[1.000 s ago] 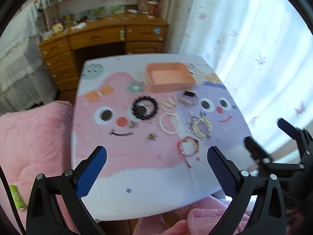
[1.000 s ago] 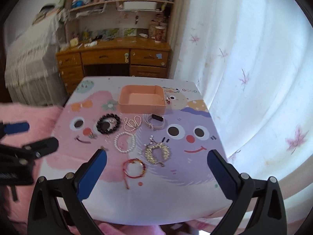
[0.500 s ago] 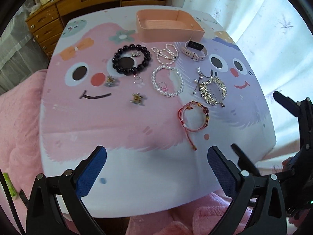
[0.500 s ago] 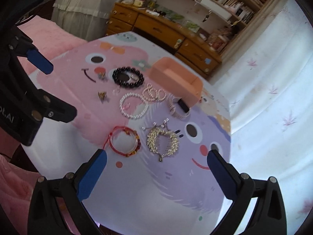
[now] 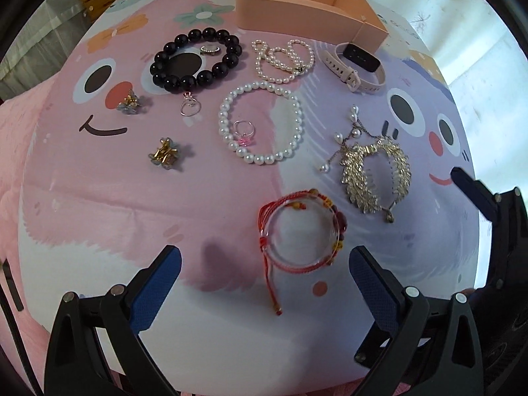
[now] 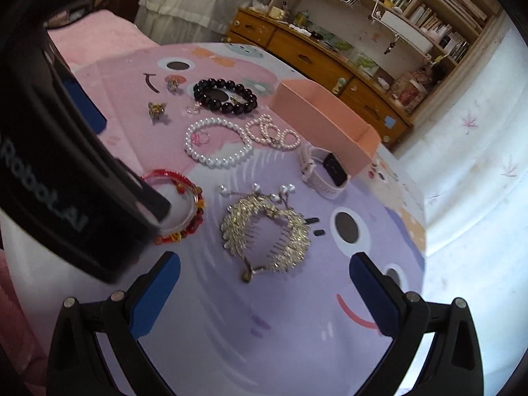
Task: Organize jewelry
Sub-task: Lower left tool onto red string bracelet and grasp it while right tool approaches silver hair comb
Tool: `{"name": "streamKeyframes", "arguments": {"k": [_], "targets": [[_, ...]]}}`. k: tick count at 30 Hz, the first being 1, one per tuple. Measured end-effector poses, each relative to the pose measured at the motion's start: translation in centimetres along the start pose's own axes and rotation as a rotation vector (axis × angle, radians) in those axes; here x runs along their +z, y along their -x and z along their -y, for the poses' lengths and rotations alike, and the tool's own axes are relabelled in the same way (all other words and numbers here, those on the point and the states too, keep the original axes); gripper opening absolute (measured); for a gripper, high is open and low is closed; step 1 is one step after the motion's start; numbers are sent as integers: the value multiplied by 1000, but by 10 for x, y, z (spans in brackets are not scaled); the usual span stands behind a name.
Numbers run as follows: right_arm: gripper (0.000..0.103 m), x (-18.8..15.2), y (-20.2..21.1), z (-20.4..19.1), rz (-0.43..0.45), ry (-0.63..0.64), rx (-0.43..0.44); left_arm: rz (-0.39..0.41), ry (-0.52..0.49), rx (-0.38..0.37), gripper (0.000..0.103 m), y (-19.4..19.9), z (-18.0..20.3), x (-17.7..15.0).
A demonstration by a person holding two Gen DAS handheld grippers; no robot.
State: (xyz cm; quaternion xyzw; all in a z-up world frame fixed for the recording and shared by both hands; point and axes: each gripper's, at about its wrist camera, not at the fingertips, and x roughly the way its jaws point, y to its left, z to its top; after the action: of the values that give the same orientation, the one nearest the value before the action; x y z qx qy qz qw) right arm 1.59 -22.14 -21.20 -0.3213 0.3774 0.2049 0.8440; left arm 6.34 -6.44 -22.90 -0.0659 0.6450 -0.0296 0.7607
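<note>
Both grippers spread wide over jewelry.
Left gripper just before red bracelet; right gripper before gold comb, beside bracelet.

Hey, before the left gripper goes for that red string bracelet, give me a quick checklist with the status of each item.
1. Left gripper jaws wide open: ok.
2. Red string bracelet lies apart from the gold leaf hair comb: ok.
3. Bracelet's loose cord tail trails toward the jaws, may drag: not ok.
4. Pink box has room inside: cannot tell, floor mostly hidden.
5. Right gripper open, holding nothing: ok.
6. Right gripper close beside the bracelet, could crowd the grasp: not ok.
</note>
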Motion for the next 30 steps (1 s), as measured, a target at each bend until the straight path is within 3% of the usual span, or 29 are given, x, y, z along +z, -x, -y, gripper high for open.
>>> {"name": "streamKeyframes", "arguments": {"k": [10, 21, 25, 27, 29, 30], "targets": [[102, -1, -22, 16, -9, -56, 78, -118, 79, -32, 101, -28, 4, 16], [102, -1, -24, 17, 31, -33, 118, -196, 71, 101, 100, -47, 25, 38], [102, -1, -27, 20, 26, -45, 138, -218, 76, 116, 92, -52, 38, 48], [101, -2, -27, 22, 34, -53, 163, -204, 72, 116, 83, -50, 41, 51], [100, -1, -27, 23, 35, -67, 189, -191, 78, 118, 62, -49, 53, 61], [100, -1, -27, 24, 33, -74, 195, -180, 81, 120, 62, -44, 54, 64]]}}
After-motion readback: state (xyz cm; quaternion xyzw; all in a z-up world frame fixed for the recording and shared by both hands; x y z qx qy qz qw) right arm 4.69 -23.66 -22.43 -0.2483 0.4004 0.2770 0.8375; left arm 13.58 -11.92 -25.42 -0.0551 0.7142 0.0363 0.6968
